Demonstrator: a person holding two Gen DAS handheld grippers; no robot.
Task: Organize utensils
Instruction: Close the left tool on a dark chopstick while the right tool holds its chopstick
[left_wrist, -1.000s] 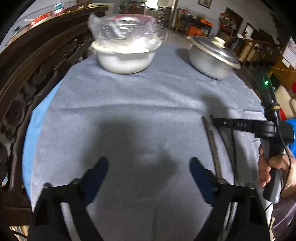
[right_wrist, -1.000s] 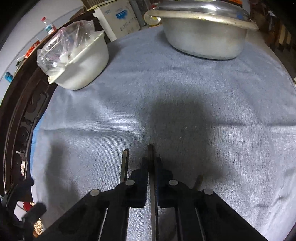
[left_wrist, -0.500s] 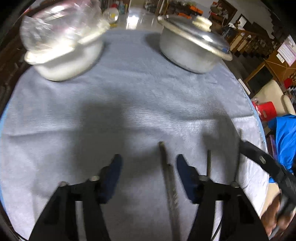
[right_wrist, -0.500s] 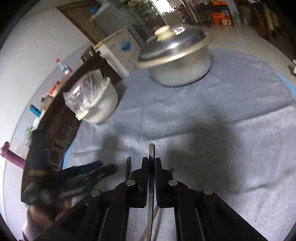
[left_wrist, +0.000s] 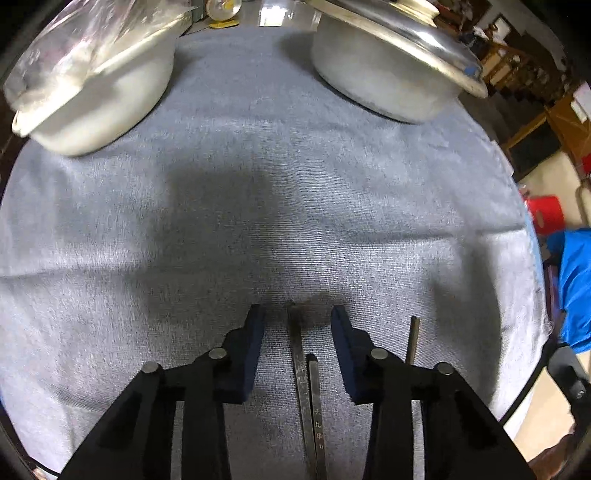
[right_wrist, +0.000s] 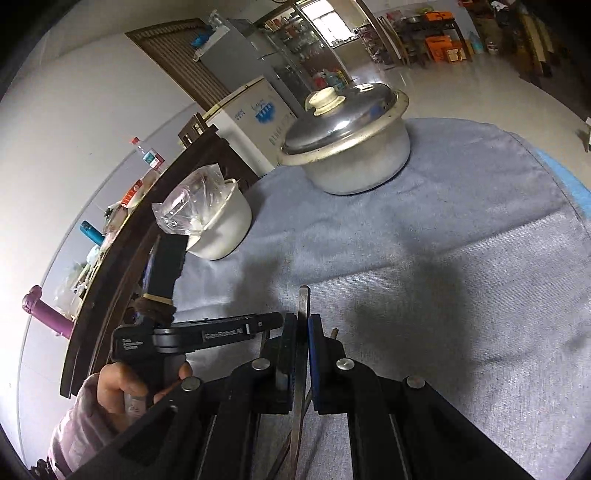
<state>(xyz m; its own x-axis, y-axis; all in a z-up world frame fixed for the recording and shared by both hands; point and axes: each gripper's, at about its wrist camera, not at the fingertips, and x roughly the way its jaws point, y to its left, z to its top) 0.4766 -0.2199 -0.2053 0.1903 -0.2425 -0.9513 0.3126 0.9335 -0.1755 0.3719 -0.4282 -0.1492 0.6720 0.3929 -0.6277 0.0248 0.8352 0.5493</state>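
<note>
Metal chopsticks lie on the grey cloth (left_wrist: 295, 221). In the left wrist view my left gripper (left_wrist: 297, 325) is open, its jaws either side of a pair of chopsticks (left_wrist: 301, 354) lying on the cloth. Another chopstick (left_wrist: 413, 338) lies just right of the right finger. In the right wrist view my right gripper (right_wrist: 303, 325) is shut on one chopstick (right_wrist: 303, 306), held above the cloth with its tip pointing forward. The left gripper (right_wrist: 221, 334) also shows there, low at the left, held by a hand.
A white bowl with a plastic bag (left_wrist: 92, 85) stands at the back left, a lidded metal pot (left_wrist: 391, 62) at the back right; both show in the right wrist view, bowl (right_wrist: 218, 229) and pot (right_wrist: 351, 147). A dark carved wooden rail (right_wrist: 122, 266) borders the table's left.
My left gripper moved right and down over the pair of chopsticks and narrowed its opening. My right gripper lifted its chopstick up and tilted back from the cloth.
</note>
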